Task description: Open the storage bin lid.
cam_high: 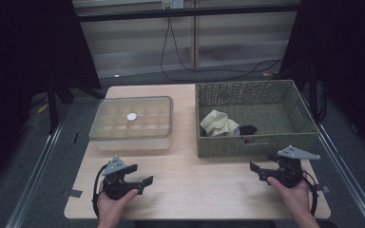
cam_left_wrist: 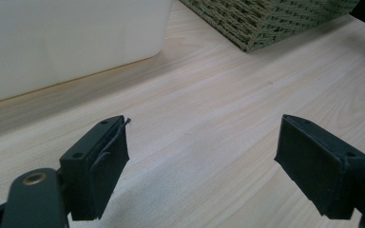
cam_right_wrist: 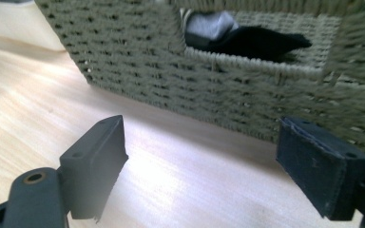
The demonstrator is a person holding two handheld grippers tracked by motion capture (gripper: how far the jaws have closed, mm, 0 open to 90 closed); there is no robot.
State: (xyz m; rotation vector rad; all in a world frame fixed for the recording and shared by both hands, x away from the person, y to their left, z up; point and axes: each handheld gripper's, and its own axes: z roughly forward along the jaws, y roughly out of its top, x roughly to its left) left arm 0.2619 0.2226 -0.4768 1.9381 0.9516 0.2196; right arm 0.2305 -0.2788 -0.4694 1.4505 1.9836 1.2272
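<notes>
My left gripper (cam_high: 141,175) rests low over the front left of the wooden table (cam_high: 195,185), held in a hand, jaws open and empty. In the left gripper view the left gripper (cam_left_wrist: 202,161) has bare wood between its black pads. My right gripper (cam_high: 259,172) sits at the front right, open and empty, just before the woven basket (cam_high: 247,147). From the right gripper view, the right gripper (cam_right_wrist: 202,161) faces the basket wall (cam_right_wrist: 138,66). A black sock (cam_right_wrist: 261,42) and a pale cloth (cam_right_wrist: 209,23) show through the handle slot.
A clear plastic compartment box (cam_high: 133,142) stands at the left with a small white round piece (cam_high: 131,116) in one cell. The basket holds a beige cloth (cam_high: 218,122) and a black item (cam_high: 248,129). The box (cam_left_wrist: 66,42) and basket corner (cam_left_wrist: 266,19) lie beyond my left jaws.
</notes>
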